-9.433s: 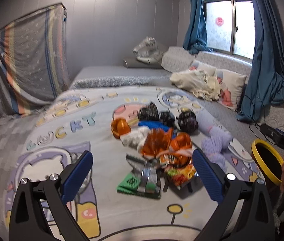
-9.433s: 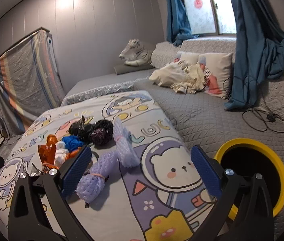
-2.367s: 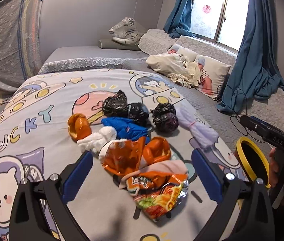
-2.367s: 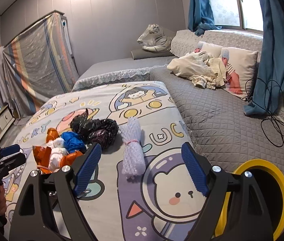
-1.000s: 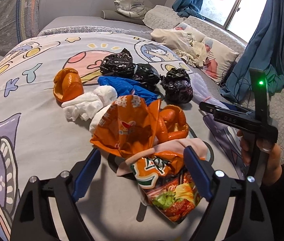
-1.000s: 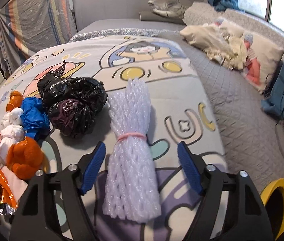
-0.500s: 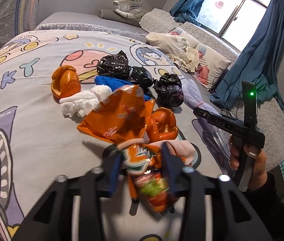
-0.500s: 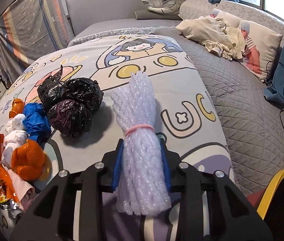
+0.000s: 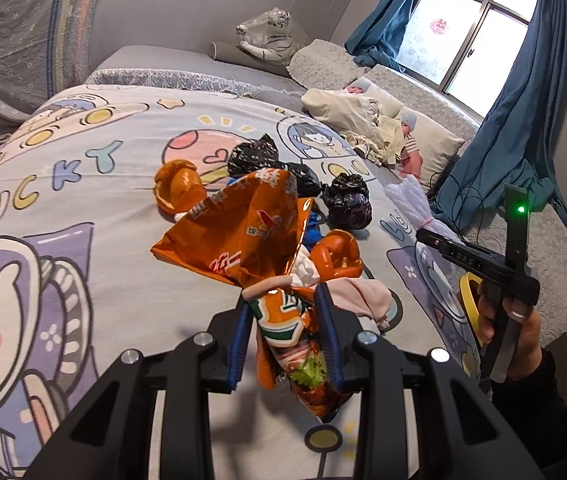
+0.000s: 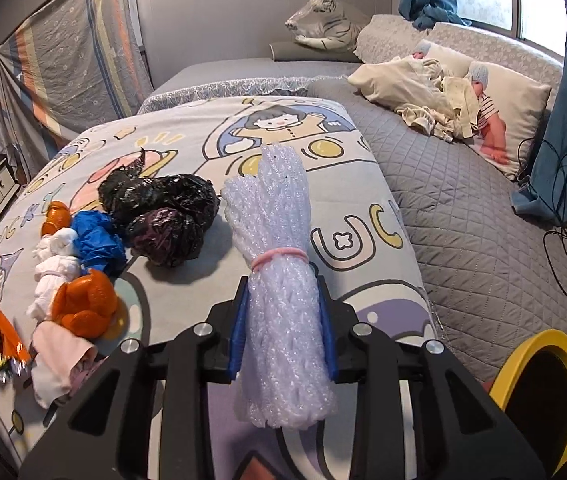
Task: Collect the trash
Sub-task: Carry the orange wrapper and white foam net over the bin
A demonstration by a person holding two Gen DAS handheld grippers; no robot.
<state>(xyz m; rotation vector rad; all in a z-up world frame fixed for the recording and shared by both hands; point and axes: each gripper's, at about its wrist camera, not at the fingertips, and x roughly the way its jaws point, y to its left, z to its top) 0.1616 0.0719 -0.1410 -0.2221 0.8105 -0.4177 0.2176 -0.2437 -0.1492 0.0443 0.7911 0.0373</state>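
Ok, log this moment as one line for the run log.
left gripper: shut on snack wrappers | right gripper: shut on foam net bundle | yellow-rimmed bin: lower right | other trash still on blanket

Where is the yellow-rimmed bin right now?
Right wrist view, lower right: the bin stands off the bed's edge, right of the foam-net bundle.

The yellow-rimmed bin (image 10: pixel 539 396) is cut off by the frame's lower right; in the left wrist view the right hand (image 9: pixel 511 328) hides most of it.
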